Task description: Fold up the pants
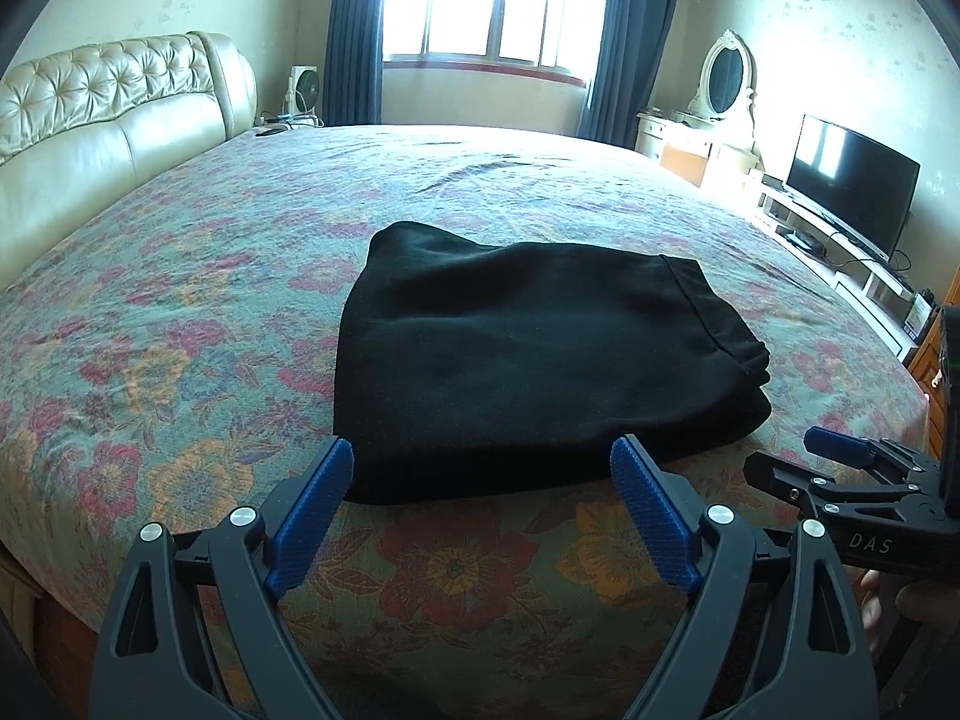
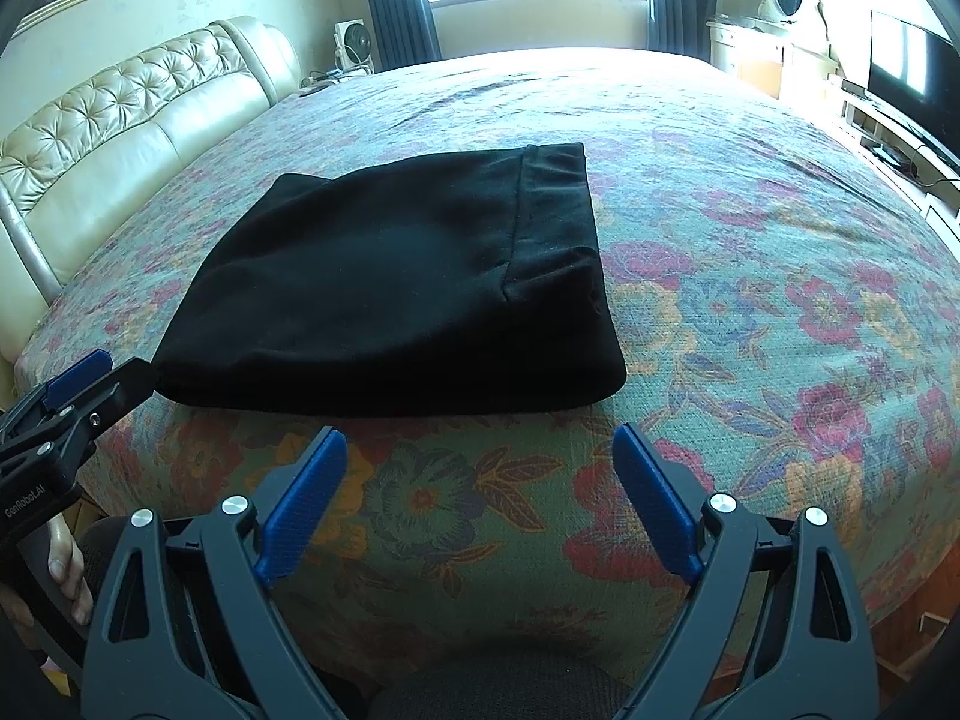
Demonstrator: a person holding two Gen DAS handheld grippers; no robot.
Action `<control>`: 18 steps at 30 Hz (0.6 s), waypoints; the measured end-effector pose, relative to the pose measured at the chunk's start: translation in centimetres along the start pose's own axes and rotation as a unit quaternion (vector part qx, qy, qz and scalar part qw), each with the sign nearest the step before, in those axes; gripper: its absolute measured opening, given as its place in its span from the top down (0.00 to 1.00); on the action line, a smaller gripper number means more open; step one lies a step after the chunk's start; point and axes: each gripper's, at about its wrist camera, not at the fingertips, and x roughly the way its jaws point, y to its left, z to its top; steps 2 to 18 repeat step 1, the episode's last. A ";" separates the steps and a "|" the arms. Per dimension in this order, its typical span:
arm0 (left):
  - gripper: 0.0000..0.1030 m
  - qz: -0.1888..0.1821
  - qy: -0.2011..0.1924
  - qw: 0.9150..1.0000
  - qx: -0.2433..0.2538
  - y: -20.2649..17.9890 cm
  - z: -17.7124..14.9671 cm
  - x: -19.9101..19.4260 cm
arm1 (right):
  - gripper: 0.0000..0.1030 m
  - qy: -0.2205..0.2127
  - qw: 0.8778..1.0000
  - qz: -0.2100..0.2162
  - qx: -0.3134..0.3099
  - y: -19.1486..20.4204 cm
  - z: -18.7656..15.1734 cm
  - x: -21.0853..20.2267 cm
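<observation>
Near strip: bare bedspread (image 2: pixel 480 510) lies between the bed's near edge and the folded pants (image 2: pixel 396 294); both grippers could pass there.
Middle: the pants are the only bulk on the bed.
Far side: open bedspread reaches toward the window.
Left: the tufted headboard (image 1: pixel 102 114) blocks passage.
Right: a TV stand (image 1: pixel 840 240) sits apparently just past the bed's edge.

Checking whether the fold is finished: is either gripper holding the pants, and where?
Nothing is held. The left gripper and right gripper stand open and empty beside the folded black pants.
</observation>
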 end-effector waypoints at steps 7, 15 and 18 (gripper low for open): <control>0.16 0.000 0.002 1.000 -0.005 0.1 0.0 0.0 | 0.12 0.000 1.000 0.000 0.000 0.0 0.0 0.0; 0.16 0.000 0.002 1.000 -0.005 0.1 0.0 0.0 | 0.12 0.000 1.000 0.000 0.000 0.0 0.0 0.0; 0.16 0.000 0.002 1.000 -0.005 0.1 0.0 0.0 | 0.12 0.000 1.000 0.000 0.000 0.0 0.0 0.0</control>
